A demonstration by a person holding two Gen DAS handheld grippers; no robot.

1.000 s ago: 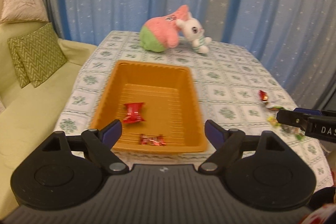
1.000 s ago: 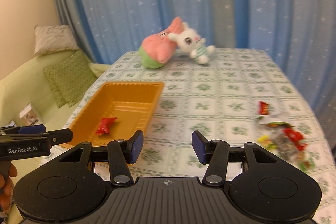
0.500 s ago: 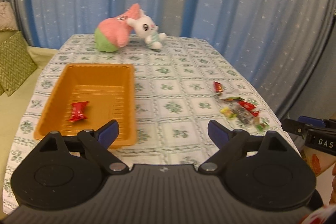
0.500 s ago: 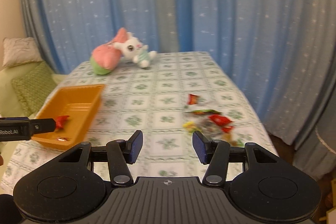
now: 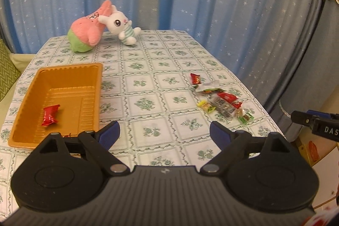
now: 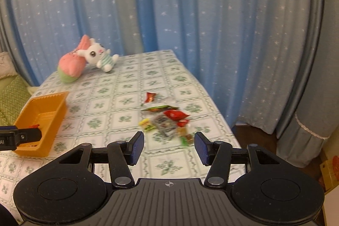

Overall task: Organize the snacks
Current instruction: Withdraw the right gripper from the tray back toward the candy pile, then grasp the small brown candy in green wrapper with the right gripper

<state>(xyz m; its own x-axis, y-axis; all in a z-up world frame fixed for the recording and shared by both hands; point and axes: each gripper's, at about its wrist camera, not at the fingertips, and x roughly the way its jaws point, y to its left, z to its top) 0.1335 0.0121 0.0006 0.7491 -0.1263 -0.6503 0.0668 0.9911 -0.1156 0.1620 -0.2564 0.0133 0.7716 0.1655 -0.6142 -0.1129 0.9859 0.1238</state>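
Both of my hand-held grippers, left [image 5: 164, 130] and right [image 6: 168, 148], hang empty with jaws apart, the left just widened, facing the snacks [image 6: 167, 118] heaped right of the tray [image 5: 25, 99], ready for sorting.

Left gripper's frame hides the near end of the orange tray [image 5: 70, 79], so a second red wrapper [image 5: 67, 135] there barely peeks out. The snack pile [image 6: 167, 120] is motion-smeared in the right wrist view; the labels are unreadable, maybe candies. The green cushion [image 5: 6, 71] is cut off at the edge.
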